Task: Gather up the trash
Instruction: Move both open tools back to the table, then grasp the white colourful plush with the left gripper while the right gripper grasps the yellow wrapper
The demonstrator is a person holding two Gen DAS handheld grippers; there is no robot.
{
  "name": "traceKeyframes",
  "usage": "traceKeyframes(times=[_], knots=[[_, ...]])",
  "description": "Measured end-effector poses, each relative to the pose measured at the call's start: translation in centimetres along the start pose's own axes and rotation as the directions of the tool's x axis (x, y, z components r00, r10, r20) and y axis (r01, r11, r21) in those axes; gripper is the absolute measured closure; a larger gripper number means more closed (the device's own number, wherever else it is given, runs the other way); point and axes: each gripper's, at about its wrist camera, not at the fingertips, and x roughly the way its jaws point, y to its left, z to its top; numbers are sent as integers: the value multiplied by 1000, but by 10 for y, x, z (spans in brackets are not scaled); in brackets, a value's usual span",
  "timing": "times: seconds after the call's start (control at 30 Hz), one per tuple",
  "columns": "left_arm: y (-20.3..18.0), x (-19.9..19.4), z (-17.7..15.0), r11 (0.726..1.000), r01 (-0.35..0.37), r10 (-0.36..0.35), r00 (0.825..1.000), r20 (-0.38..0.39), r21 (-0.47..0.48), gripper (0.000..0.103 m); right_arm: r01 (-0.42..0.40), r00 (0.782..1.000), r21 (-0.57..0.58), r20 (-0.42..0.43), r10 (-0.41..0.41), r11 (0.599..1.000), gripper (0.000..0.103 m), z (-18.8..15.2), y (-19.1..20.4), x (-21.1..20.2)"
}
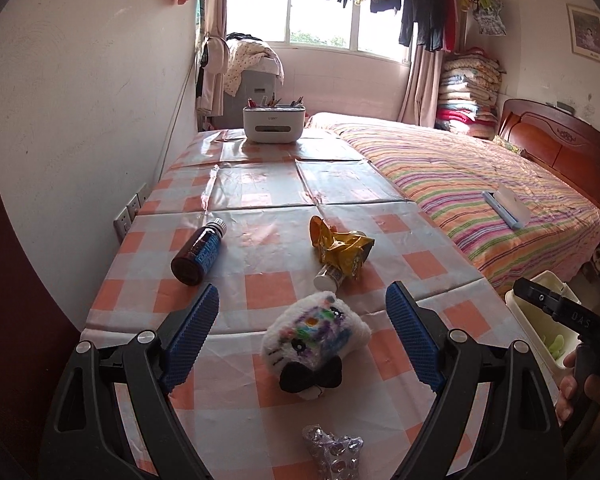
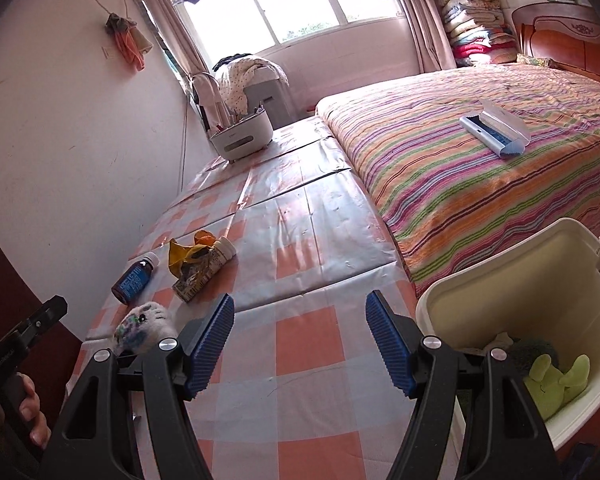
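Note:
On the checked tablecloth [image 1: 268, 292] lie a dark brown bottle with a blue label [image 1: 198, 251], a crumpled yellow wrapper [image 1: 340, 250] over a small white bottle [image 1: 327, 277], a white plush toy [image 1: 314, 338] and a silver blister pack [image 1: 334, 454]. My left gripper [image 1: 302, 302] is open and empty, with the plush toy between its fingers. My right gripper [image 2: 300, 314] is open and empty over the table's right part, beside a cream bin [image 2: 480, 288]. The brown bottle [image 2: 134, 278], the wrapper [image 2: 190, 262] and the plush toy [image 2: 146, 324] lie to its left.
The cream bin holds a green soft toy [image 2: 556, 380] and stands off the table's right edge. A white organiser box [image 1: 273, 124] stands at the table's far end. A striped bed [image 1: 480, 196] with a white-blue case [image 2: 496, 128] runs along the right. A wall is on the left.

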Motion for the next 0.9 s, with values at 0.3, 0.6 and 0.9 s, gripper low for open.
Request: traceKeyframes(times=[0.3,0.6,0.9], knots=[[32,-13,-13,998,-31,30,999,-15,-49,19,-140,986,-146,-114,124,979,37,-25,51,18],[39,-12,-21,998,-31,28,999,-40,-55,19,-182,973,-197,-174,148,963,36,-39,75,28],[21,0,-20,999,33,-34,996,-78,-17,19,-171,974,-203,-181,134,964,36,-30,76,38]])
